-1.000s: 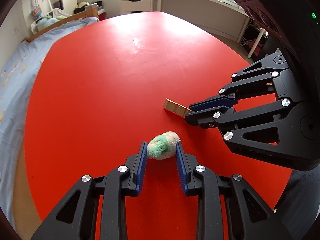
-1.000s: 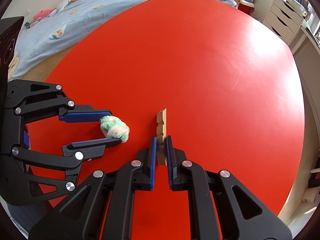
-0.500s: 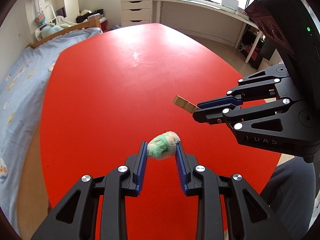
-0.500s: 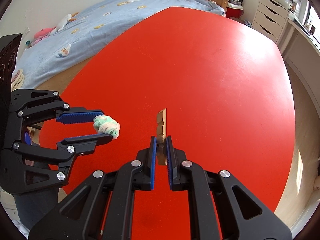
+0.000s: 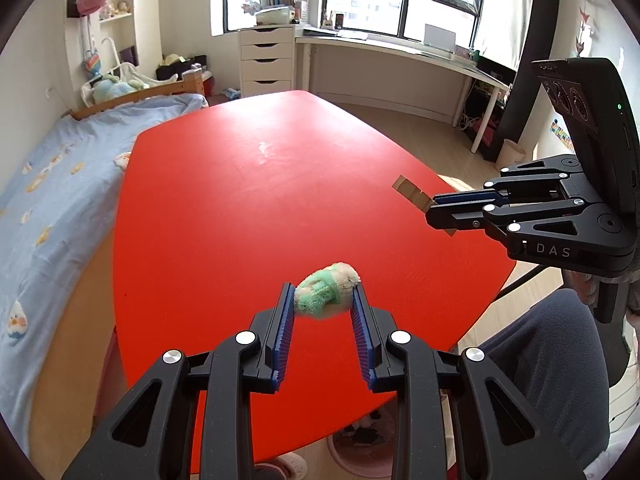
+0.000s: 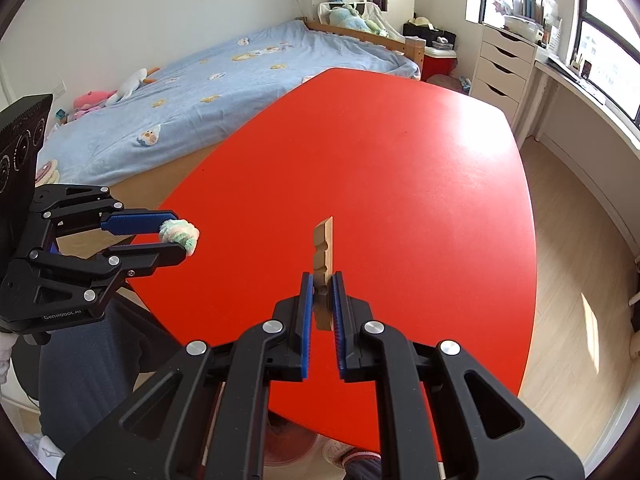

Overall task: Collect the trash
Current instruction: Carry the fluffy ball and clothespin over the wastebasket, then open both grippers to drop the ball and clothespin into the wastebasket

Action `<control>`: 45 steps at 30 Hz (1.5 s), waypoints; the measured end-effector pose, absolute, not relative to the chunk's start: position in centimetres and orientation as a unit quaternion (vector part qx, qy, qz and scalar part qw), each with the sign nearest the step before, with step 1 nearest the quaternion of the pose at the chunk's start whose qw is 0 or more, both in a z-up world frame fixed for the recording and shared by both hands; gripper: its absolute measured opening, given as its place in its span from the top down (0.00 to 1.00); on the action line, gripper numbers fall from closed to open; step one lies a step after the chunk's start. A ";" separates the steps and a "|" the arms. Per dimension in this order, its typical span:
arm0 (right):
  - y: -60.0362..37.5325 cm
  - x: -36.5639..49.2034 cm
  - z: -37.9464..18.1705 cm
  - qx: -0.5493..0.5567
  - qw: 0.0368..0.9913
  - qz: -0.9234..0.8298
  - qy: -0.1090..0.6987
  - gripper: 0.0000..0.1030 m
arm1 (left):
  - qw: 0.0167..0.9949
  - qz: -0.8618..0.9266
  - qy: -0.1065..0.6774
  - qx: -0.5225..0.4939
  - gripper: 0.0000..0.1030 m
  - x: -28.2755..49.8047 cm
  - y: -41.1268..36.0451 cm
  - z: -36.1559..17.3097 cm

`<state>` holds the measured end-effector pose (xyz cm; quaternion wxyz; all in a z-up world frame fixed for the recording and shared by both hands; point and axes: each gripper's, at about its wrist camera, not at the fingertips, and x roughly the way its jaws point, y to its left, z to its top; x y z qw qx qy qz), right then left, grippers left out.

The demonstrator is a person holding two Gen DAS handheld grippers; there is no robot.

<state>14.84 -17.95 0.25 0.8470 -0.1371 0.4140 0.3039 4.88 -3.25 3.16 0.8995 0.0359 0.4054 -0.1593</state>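
Note:
My left gripper [image 5: 324, 294] is shut on a fuzzy green-and-cream wad [image 5: 327, 290], held in the air above the near edge of the red table [image 5: 248, 208]. My right gripper [image 6: 321, 280] is shut on a thin notched strip of tan wood or cardboard [image 6: 323, 249] that sticks out past its fingertips. In the left wrist view the right gripper [image 5: 434, 209] hangs at the right with the tan strip [image 5: 412, 193] over the table's right edge. Seen from the right wrist, the left gripper [image 6: 176, 236] carries the wad [image 6: 180, 234] at the left, off the table's corner.
A bed with a light blue cover [image 6: 224, 92] runs along the table's left side. White drawers [image 5: 266, 60] and a long desk [image 5: 400, 54] stand under the window. The person's dark trouser leg [image 5: 548, 368] is at the near right. A pinkish round container [image 5: 356, 450] shows on the floor under the near table edge.
Both grippers have risen off the table and pulled back toward its near edge, each carrying its piece. The wad and strip no longer rest on the red top.

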 end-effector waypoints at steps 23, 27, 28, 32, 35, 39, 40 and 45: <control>-22.3 -0.1 -3.3 -0.093 0.848 0.314 0.418 0.91 | 0.897 -0.182 0.401 0.006 0.73 -6.3 -4.0 0.7; -22.4 -1.5 -4.3 -0.090 0.840 0.317 0.431 0.91 | 0.891 -0.195 0.409 0.000 0.73 -7.0 -4.6 -0.2; -22.4 -1.7 -4.6 -0.089 0.838 0.318 0.435 0.91 | 0.890 -0.195 0.412 0.002 0.73 -7.1 -4.7 -0.4; -22.3 -2.2 -5.5 -0.084 0.831 0.320 0.447 0.91 | 0.884 -0.199 0.424 0.000 0.73 -7.4 -5.0 -1.3; -22.4 -2.2 -5.9 -0.082 0.828 0.321 0.452 0.91 | 0.881 -0.199 0.428 -0.002 0.73 -7.6 -4.9 -1.6; -22.3 -2.1 -6.1 -0.081 0.826 0.324 0.454 0.91 | 0.881 -0.198 0.431 -0.001 0.73 -7.5 -4.8 -1.6; -22.3 -2.2 -6.1 -0.081 0.825 0.326 0.454 0.91 | 0.880 -0.198 0.431 0.000 0.73 -7.7 -4.8 -1.7; -22.4 -1.9 -6.2 -0.077 0.822 0.332 0.457 0.91 | 0.879 -0.201 0.433 0.000 0.71 -7.6 -5.2 -1.7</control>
